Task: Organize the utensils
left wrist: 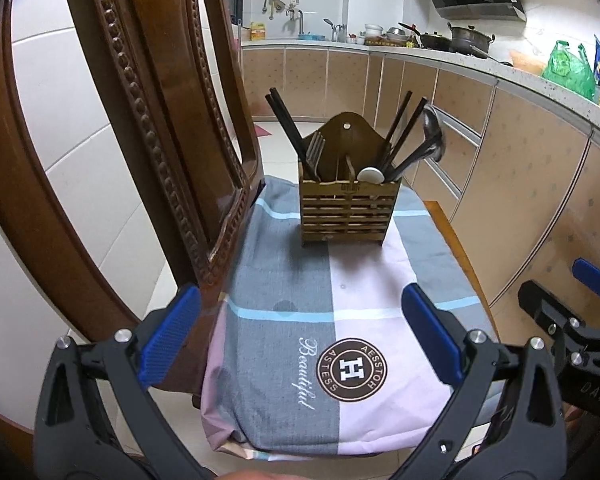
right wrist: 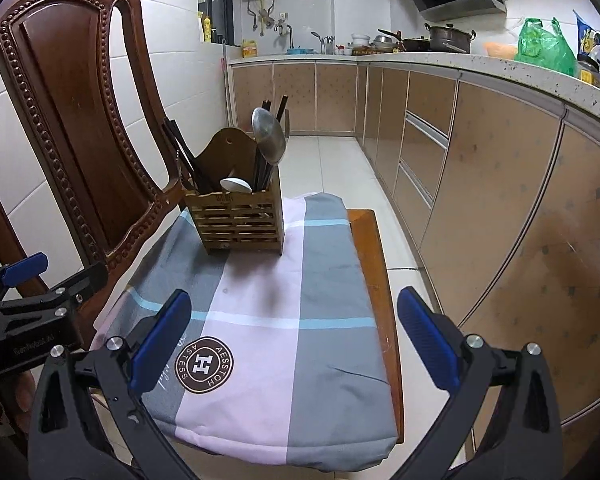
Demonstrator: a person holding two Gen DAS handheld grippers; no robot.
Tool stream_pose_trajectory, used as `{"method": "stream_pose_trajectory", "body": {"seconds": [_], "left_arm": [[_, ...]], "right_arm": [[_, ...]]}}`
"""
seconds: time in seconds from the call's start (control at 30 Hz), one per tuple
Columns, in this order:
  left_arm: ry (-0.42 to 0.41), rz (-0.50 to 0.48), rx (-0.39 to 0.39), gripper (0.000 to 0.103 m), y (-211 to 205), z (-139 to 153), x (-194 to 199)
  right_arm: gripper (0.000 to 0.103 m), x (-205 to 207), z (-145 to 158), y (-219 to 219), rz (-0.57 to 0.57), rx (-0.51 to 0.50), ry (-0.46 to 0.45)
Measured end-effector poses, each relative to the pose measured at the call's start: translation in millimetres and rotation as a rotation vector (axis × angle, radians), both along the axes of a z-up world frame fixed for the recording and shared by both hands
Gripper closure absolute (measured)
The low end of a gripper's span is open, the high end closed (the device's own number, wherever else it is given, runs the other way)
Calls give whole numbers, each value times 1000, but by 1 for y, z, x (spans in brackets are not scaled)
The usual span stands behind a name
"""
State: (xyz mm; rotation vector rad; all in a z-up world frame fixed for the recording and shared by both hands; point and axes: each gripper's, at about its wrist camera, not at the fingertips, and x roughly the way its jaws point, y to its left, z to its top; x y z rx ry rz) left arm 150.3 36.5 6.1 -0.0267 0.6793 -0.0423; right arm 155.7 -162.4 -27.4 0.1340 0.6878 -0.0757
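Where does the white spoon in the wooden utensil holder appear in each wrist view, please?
Left wrist: white spoon sits just right of centre, in the wooden utensil holder, right compartment.
Right wrist: white spoon sits left of centre, upper half.
Shared landmark: round brown logo on the plaid cloth.

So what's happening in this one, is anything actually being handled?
Nothing is held at this moment. The left gripper and right gripper are both open and hover over the checked cloth on the chair seat. The wooden utensil holder stands at the far end of the cloth with chopsticks, a fork, a metal ladle and a white spoon already inside. No utensils lie loose on the cloth.
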Motion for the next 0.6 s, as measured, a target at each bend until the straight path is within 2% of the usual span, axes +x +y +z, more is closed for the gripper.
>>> {"method": "stream_pose_trajectory", "body": {"seconds": [0.6], "left_arm": [[10, -21, -6, 4, -2, 0, 2]], "right_arm": [[3, 1, -5, 1, 2, -3, 11]]}}
